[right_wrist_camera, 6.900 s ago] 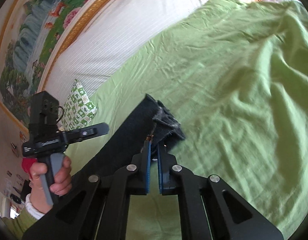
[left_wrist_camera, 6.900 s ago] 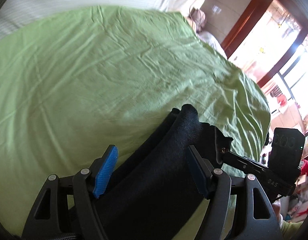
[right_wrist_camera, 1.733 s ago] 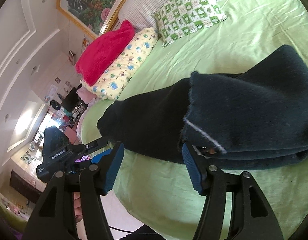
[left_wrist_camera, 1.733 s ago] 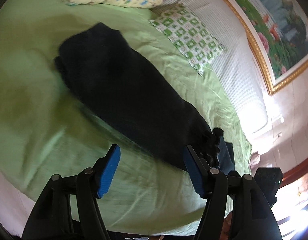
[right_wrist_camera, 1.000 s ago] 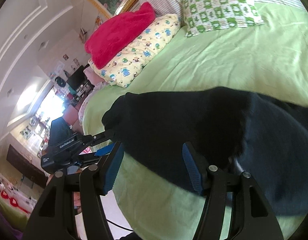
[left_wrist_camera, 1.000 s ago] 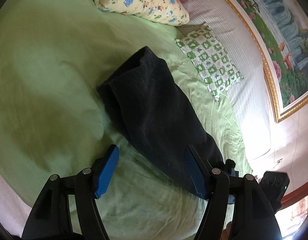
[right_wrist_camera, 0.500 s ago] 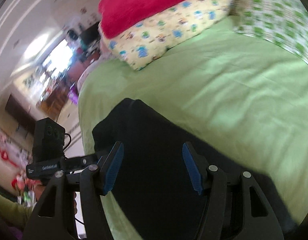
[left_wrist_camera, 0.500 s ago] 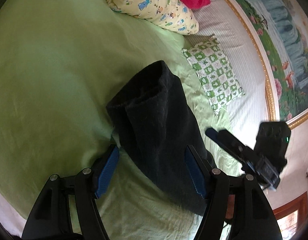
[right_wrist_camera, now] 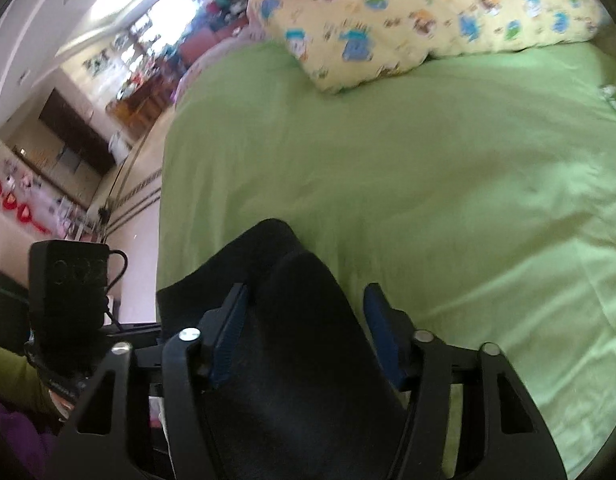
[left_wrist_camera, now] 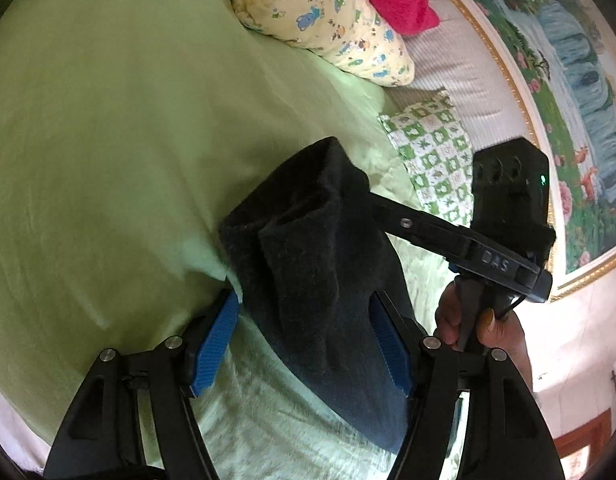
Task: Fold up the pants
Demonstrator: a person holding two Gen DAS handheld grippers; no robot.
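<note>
Since the frame a second ago the right tool (right_wrist_camera: 304, 332) has swung across the bed (left_wrist_camera: 108, 140) and now reaches over the folded end of the pants (left_wrist_camera: 316, 272), which lie as a dark bundle on the green sheet near the bed's edge, short of the pillows (left_wrist_camera: 320, 20). Both tools straddle that bundle, likely to square or lift it for another fold. The left tool (left_wrist_camera: 304, 340) is closing slightly with pads apart; the right tool's jaws are closing around cloth, pads not visibly pressing.
</note>
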